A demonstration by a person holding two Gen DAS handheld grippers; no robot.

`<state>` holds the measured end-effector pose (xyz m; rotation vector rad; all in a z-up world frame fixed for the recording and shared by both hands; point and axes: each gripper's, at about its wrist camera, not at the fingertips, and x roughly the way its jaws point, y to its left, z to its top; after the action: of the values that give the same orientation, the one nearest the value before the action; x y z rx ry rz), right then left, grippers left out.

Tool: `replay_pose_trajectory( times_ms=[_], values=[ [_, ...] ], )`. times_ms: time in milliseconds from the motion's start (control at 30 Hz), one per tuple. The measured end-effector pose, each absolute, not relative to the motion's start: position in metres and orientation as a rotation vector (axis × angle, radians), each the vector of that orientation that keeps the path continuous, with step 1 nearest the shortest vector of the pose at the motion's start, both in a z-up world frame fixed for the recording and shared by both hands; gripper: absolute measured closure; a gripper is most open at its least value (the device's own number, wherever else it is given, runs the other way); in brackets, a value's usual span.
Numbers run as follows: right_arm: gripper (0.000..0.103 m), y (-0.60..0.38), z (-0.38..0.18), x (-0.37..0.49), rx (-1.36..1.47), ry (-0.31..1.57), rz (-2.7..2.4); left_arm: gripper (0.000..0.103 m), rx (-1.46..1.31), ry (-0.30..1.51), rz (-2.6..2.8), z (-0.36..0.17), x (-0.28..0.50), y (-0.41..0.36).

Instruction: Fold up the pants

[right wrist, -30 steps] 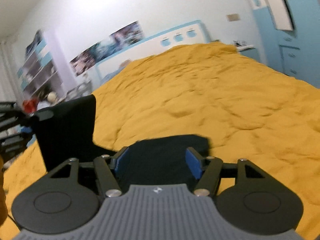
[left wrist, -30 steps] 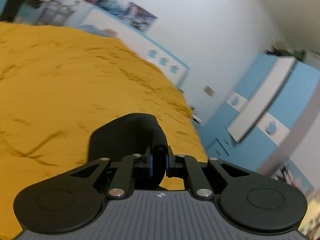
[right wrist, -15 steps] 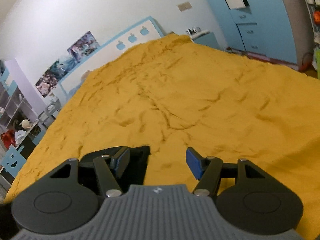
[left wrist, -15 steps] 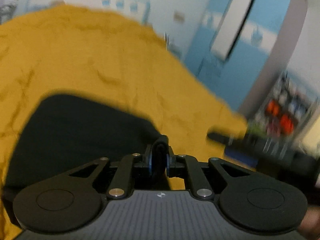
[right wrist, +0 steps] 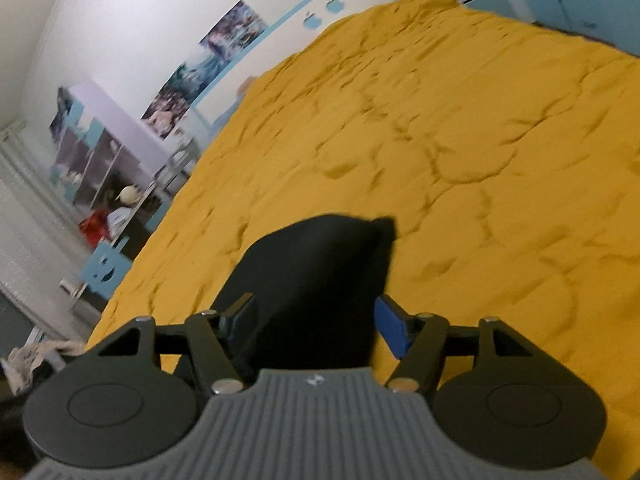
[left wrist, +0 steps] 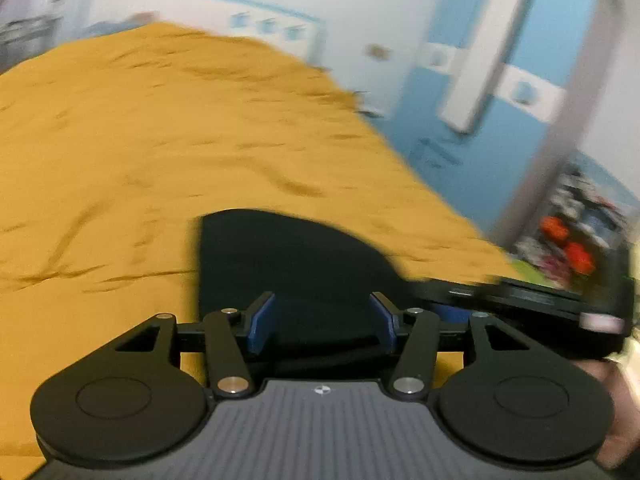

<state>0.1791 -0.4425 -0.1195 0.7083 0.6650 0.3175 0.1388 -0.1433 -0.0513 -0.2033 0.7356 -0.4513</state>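
Observation:
The black pants point(left wrist: 296, 264) lie folded on the yellow bedspread point(left wrist: 160, 140), just in front of my left gripper point(left wrist: 322, 320). That gripper is open and empty, its blue pads either side of the near edge of the fabric. The pants also show in the right wrist view point(right wrist: 316, 280), between the spread fingers of my right gripper point(right wrist: 316, 320), which is open and holds nothing. The right gripper's body also shows at the right edge of the left wrist view point(left wrist: 540, 304).
The yellow bedspread point(right wrist: 460, 140) fills most of both views. A blue and white wardrobe point(left wrist: 500, 80) stands past the bed's right side. Shelves with clutter point(right wrist: 100, 176) and posters point(right wrist: 208, 68) stand along the left wall. A headboard point(right wrist: 332, 4) is at the far end.
My left gripper was shut on the pants and has opened, leaving them flat on the bed. My right gripper stayed open and swung back over the pants.

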Motion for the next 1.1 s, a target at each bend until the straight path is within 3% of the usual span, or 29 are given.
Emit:
replay_pose_trajectory(
  times_ms=[233,267,300,367,467,533,667,767,867,1100],
  values=[
    [0.045,-0.425,-0.116,0.178,0.672,0.684,0.352,0.042,-0.375,0.860,-0.334,-0.088,0.164,-0.107],
    [0.050,-0.423,-0.117,0.178,0.665,0.696,0.341,0.042,-0.419,0.880,-0.341,-0.093,0.167,-0.104],
    [0.068,-0.422,-0.118,0.179,0.661,0.711,0.327,0.042,-0.448,0.892,-0.346,-0.095,0.172,-0.103],
    [0.095,-0.424,-0.120,0.181,0.667,0.721,0.317,0.046,-0.487,0.909,-0.355,-0.098,0.176,-0.100],
    [0.096,-0.435,-0.111,0.172,0.767,0.672,0.404,0.055,-0.492,0.900,-0.367,-0.094,0.175,-0.098],
    [0.096,-0.441,-0.109,0.166,0.807,0.664,0.440,0.055,-0.498,0.889,-0.389,-0.096,0.173,-0.097],
    [0.097,-0.436,-0.140,0.169,0.717,0.851,0.331,0.056,-0.485,0.932,-0.395,-0.106,0.174,-0.100],
    [0.097,-0.433,-0.133,0.166,0.659,0.847,0.303,0.056,-0.413,0.969,-0.406,-0.111,0.171,-0.108],
    [0.069,-0.426,-0.114,0.160,0.485,0.811,0.200,0.056,-0.369,0.975,-0.427,-0.108,0.166,-0.109],
    [0.070,-0.417,-0.072,0.176,0.365,0.654,0.220,0.055,-0.362,1.019,-0.446,-0.114,0.166,-0.103]
  ],
)
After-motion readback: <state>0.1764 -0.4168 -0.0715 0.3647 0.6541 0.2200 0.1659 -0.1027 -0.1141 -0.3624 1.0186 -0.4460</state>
